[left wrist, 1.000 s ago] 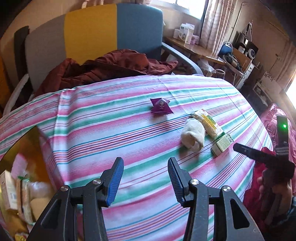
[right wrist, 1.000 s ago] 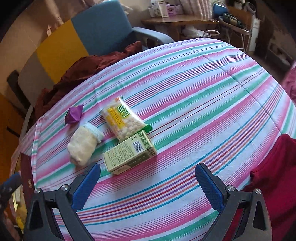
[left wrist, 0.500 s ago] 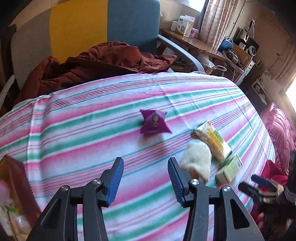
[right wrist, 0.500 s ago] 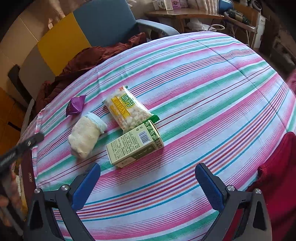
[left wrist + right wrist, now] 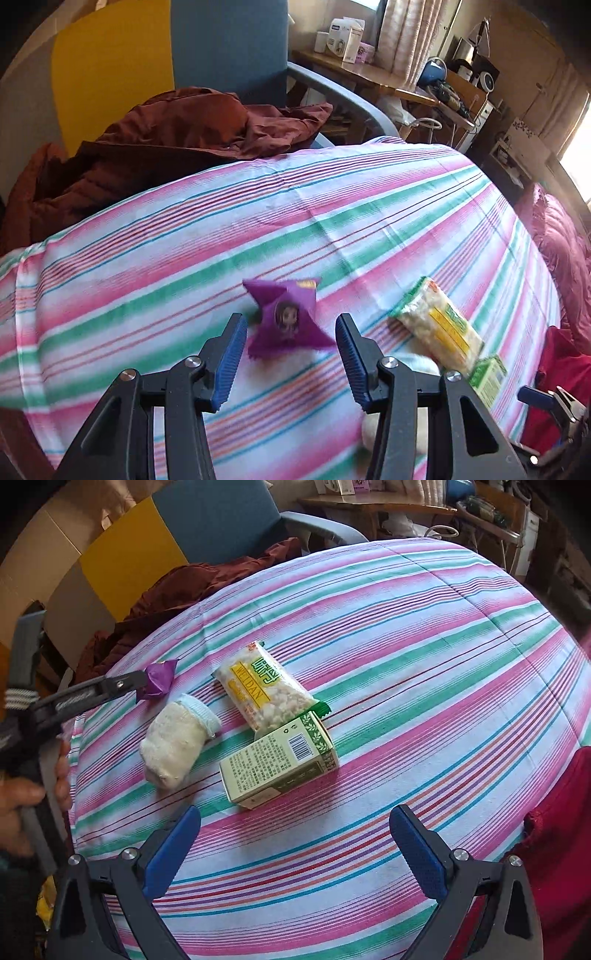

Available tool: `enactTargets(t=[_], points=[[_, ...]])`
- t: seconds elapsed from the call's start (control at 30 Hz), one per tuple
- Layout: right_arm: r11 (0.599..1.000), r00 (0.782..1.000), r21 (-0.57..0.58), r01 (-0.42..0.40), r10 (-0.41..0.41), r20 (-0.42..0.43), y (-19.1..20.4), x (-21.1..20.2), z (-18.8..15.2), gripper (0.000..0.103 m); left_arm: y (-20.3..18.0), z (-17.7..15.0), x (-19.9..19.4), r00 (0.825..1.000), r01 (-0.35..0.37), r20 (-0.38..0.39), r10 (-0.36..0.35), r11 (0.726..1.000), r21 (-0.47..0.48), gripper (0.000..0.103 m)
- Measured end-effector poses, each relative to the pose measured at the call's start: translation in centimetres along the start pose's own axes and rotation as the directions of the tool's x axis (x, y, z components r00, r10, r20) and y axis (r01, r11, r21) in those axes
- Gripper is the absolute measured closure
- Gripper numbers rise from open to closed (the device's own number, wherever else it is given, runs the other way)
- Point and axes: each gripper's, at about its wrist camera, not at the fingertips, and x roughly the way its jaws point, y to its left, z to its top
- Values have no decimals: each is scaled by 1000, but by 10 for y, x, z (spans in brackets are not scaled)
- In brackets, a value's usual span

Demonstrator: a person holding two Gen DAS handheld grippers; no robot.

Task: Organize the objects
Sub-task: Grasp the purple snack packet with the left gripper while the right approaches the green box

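Left claw has advanced to straddle purple packet, untouched.

Left gripper: two black plastic arms of open triangular frame, each ending in blue ribbed fingers; round silver screws sit at the joints. Right gripper: same build, black triangular arms, silver screws, blue fingers with a finely textured face. Seen from the right wrist view, the left gripper's body shows a grey upright handle, a white-and-grey striped band, and a long black finger with a small screw near its tip. Left hand: bare, gripping the handle; a dark cuff shows below it.
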Motion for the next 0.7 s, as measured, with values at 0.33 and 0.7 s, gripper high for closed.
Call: enactTargets(t=[0.33, 0.7], points=[[1000, 1000, -13, 14, -13, 5, -1, 1, 0, 0, 3, 7, 36, 1000, -25, -3, 25, 1000, 14, 62], [998, 998, -44, 41, -39, 39, -2, 1, 4, 0, 15, -47, 4, 998, -63, 25, 64, 997, -46, 67]])
